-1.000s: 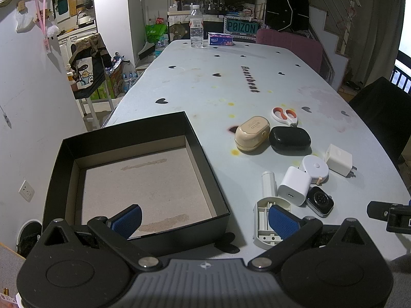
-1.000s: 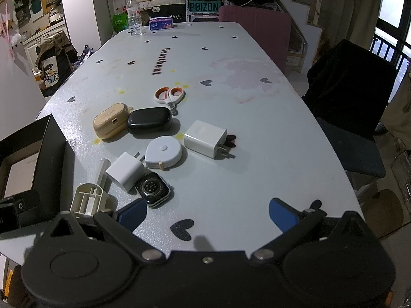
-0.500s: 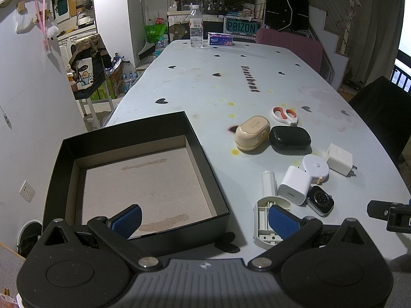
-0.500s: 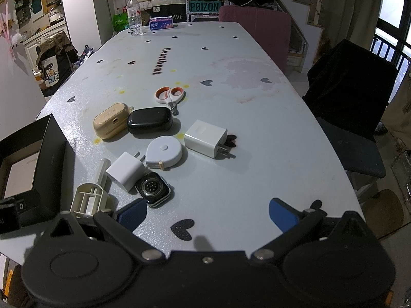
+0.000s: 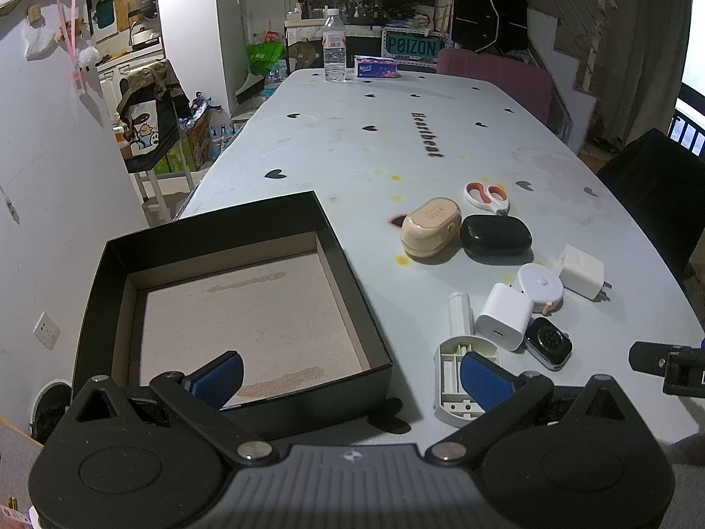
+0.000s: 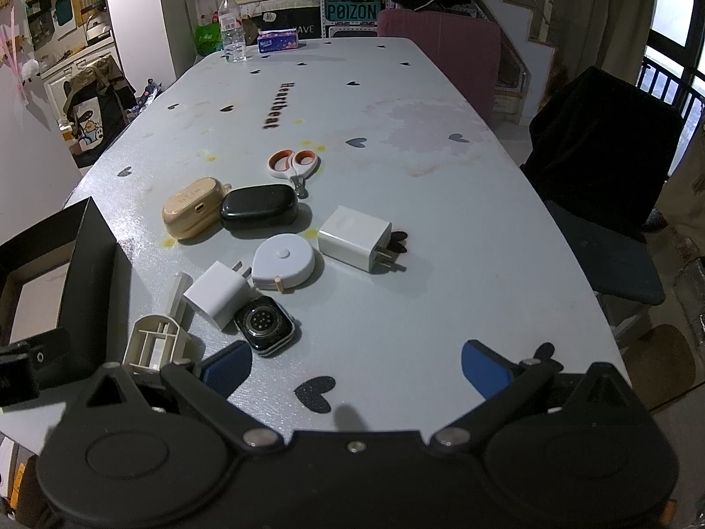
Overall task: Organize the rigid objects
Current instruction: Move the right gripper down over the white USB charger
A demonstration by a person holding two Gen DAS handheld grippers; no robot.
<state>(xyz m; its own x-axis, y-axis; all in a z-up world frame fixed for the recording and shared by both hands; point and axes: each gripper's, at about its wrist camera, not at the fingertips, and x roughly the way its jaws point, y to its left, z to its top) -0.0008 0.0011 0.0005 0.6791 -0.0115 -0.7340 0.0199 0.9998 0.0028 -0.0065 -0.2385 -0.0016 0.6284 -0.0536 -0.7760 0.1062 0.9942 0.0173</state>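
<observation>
At the lower left of the right wrist view, the watch body [image 6: 264, 325] lies closest to the right gripper [image 6: 354, 368], just ahead of its left blue pad; both jaws are spread wide and hold nothing. The left gripper [image 5: 350, 381] is likewise spread and empty, straddling the near wall of the black cardboard box [image 5: 352, 264], which fills the centre left of its view and has no objects inside. The cluster to be sorted lies right of the box, so the right gripper is judged the nearer tool.

The watch body is a glossy black rounded square, lying sensor side up and touching the small white charger [image 6: 219, 294]. Beside them sit a ribbed cream plastic holder [image 6: 154, 346], a round white tape measure [image 6: 284, 261], a matte white plug adapter [image 6: 354, 238], a beige earbud case [image 6: 194, 207], a smooth black case [image 6: 259, 206] and scissors [image 6: 293, 165] with orange-lined handles, blades pointing toward the lower right.
</observation>
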